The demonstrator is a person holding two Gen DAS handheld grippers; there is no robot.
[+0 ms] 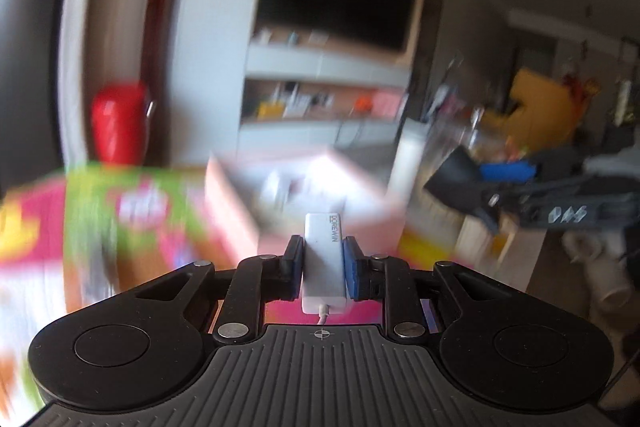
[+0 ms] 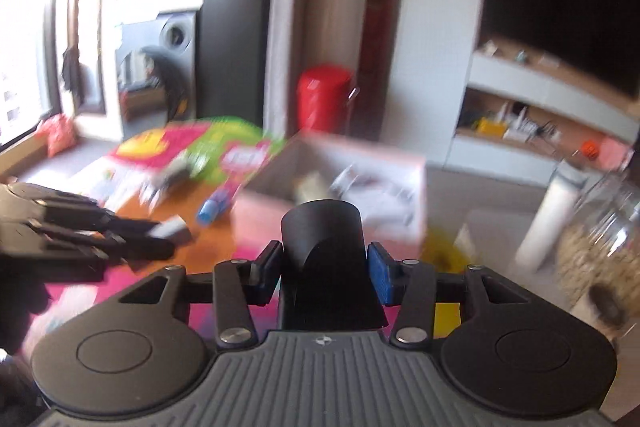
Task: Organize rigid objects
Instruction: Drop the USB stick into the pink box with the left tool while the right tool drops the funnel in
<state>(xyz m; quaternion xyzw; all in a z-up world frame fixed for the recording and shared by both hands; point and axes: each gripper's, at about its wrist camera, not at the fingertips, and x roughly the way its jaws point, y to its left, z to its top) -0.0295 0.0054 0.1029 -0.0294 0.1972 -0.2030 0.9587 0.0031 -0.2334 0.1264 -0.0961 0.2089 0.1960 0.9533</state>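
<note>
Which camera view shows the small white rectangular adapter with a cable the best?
The left wrist view. There the white rectangular adapter sits sharp and centred, clamped between the left gripper's fingers, with its printed lettering and cable end visible. In the right wrist view it is only a small blurred pale block at the left gripper's tip, with no detail.

Left gripper [image 1: 323, 263] – matt black plastic, ribbed grey housing, bright metal pivot pins; blue pads [image 1: 355, 267] look rough-textured. White adapter [image 1: 323, 259] betw. them: smooth satin plastic, grey print. Right gripper [image 2: 324, 269] same build; black part [image 2: 326, 247] in it is smooth matt plastic. Table [image 2: 200, 239]: warm brown wood, slight sheen. Pink box [image 2: 336, 195]: cardboard, printed, blurred. Red bin [image 2: 324, 99] glossy. Jar [image 2: 600, 227]: clear glass or plastic – can't tell.
</note>
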